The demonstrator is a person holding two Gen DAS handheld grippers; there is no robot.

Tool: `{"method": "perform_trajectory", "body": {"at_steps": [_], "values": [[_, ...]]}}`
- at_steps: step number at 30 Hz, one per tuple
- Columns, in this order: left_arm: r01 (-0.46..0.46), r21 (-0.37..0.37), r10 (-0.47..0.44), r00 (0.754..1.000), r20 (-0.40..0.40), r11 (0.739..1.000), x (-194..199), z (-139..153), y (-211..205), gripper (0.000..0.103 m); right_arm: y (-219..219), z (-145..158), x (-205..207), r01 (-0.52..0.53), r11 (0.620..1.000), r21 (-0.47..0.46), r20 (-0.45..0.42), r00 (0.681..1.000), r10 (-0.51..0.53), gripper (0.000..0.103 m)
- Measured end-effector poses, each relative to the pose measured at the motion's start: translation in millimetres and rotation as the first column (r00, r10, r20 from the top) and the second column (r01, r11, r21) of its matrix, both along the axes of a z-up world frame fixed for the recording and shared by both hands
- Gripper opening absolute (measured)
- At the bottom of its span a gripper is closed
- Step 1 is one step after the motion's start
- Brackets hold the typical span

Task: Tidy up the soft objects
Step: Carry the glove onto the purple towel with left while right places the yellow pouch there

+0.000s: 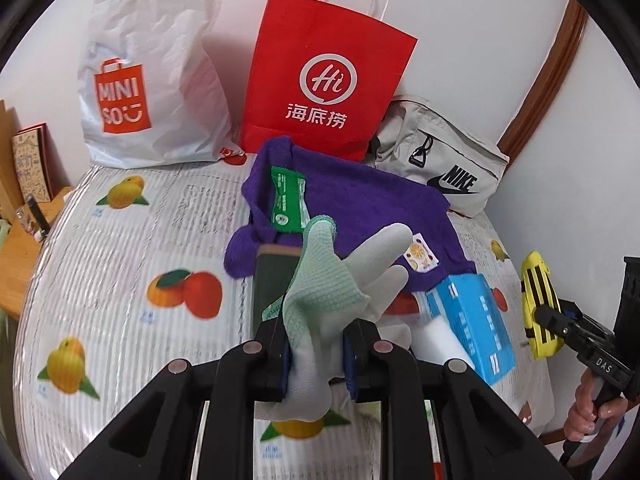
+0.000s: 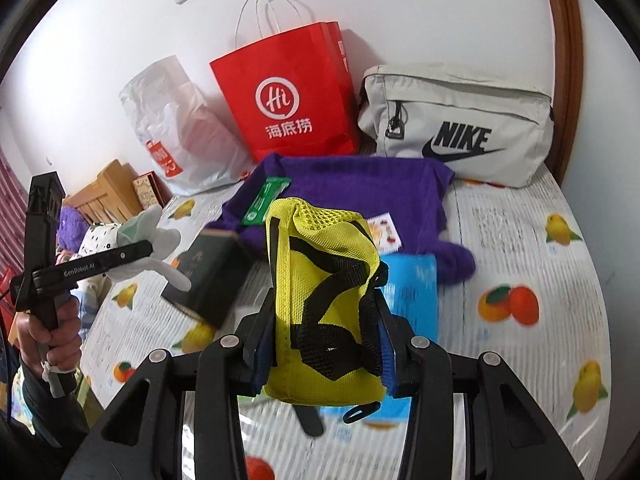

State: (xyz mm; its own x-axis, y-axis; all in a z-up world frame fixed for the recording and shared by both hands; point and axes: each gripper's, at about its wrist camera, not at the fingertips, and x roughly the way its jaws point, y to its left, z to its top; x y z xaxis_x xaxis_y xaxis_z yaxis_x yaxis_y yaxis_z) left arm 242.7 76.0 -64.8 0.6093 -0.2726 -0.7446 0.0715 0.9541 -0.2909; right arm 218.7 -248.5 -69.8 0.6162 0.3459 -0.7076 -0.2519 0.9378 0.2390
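My left gripper (image 1: 316,360) is shut on a pale grey and mint work glove (image 1: 332,292), lifted above the table; that glove (image 2: 160,236) also shows at the left of the right wrist view. The right gripper (image 2: 324,356) is shut on a yellow mesh pouch with black straps (image 2: 324,292), also held above the table; the pouch (image 1: 540,304) appears at the right edge of the left wrist view. A purple towel (image 1: 360,216) lies spread at the back, with a green packet (image 1: 288,196) and a small fruit sticker card (image 1: 420,256) on it.
Against the wall stand a white plastic bag (image 1: 152,80), a red paper bag (image 1: 328,80) and a grey Nike pouch (image 2: 460,128). A dark green book (image 1: 276,284) and a blue box (image 1: 472,324) lie on the fruit-print tablecloth (image 1: 120,272). A wooden bed frame (image 2: 108,192) is at left.
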Motion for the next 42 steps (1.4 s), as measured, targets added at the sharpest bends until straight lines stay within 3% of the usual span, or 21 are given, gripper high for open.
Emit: {"method": "perform_trajectory", "body": {"at_steps": [12,16,23,34,42], "values": [[0.015,0.002,-0.015,0.999,-0.028,1.0,55.7,-5.0,-3.4,0.019,1.6,-1.4,82.9,0.039,0.997,-0.07,0.015,0.999,-0.038,0.042],[0.017,0.011,-0.017,0.999,-0.041,1.0,73.7,-6.9,-3.5,0.019,3.7,-8.2,116.2,0.064,0.989,-0.133,0.02,0.998,-0.061,0.042],[0.018,-0.008,-0.018,0.998,-0.067,1.0,106.9,-12.6,-4.3,0.019,7.3,-21.1,161.6,0.064,0.985,-0.16,0.005,0.998,-0.064,0.042],[0.059,-0.022,-0.061,0.99,-0.129,0.998,153.5,-38.7,-17.1,0.019,24.1,-63.9,216.6,0.018,0.979,-0.203,-0.103,0.994,-0.039,0.043],[0.153,0.002,-0.149,0.966,-0.214,0.988,179.5,-72.0,-40.5,0.021,23.4,-82.3,234.7,0.008,0.971,-0.239,-0.169,0.984,-0.05,0.047]]}}
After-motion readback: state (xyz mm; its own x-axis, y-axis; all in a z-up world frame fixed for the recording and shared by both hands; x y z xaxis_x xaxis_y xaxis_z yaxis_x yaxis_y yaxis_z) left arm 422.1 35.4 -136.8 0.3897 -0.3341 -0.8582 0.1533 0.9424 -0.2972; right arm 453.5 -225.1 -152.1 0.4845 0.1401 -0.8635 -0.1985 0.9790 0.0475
